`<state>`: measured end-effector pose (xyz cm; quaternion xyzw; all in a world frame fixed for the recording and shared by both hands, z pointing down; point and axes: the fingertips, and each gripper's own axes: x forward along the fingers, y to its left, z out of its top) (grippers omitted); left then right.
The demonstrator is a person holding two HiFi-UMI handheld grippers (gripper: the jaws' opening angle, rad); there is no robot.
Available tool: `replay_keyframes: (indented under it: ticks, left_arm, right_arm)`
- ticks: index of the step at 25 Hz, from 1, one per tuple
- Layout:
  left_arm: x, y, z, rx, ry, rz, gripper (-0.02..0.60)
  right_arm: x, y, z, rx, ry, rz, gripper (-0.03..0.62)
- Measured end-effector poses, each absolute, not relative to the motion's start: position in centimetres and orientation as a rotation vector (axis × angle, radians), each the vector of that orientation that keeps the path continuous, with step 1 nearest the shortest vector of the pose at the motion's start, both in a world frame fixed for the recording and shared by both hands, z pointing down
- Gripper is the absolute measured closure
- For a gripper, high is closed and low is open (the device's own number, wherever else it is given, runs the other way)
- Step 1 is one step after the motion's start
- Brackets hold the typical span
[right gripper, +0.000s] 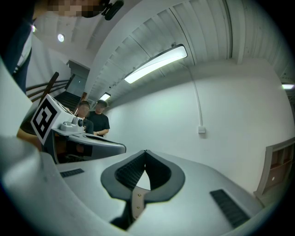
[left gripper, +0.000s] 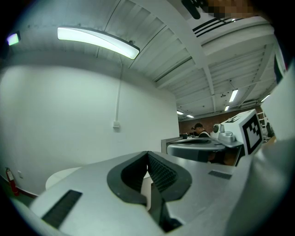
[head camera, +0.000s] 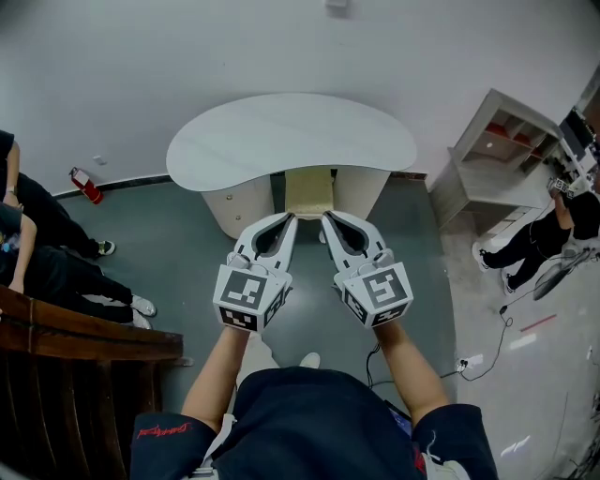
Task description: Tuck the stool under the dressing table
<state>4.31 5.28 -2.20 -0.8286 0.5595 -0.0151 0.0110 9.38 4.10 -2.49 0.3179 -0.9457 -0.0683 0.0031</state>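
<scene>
Pale cream square stool (head camera: 308, 190) sat between the pedestals of the white kidney-shaped dressing table (head camera: 281, 141), mostly under its top, near edge showing. Left gripper (head camera: 292, 218) and right gripper (head camera: 326, 217) were clenched and empty, just beside that edge; contact unclear. Tuck looked nearly done, maybe a last nudge left.

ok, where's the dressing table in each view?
Head view: top centre, the white curved dressing table against the wall.
Left gripper view: only a pale edge, lower left, probably its top.
Right gripper view: not in it.
Shared landmark: the wall box on the white wall.
</scene>
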Motion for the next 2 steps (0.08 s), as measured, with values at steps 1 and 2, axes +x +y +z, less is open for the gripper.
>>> replay_keyframes:
  ticks: [1,2]
  left_arm:
    - [4.36,5.36,-2.24,-2.585,1.746,-0.046,0.565]
    - [4.4,5.43,-2.27,-2.585,1.746,-0.046,0.565]
  right_arm:
    - [9.44,4.15,-2.53,0.999,-2.964,-0.214,0.577]
    - [9.51,4.2,-2.57,1.0,-2.964,-0.214,0.577]
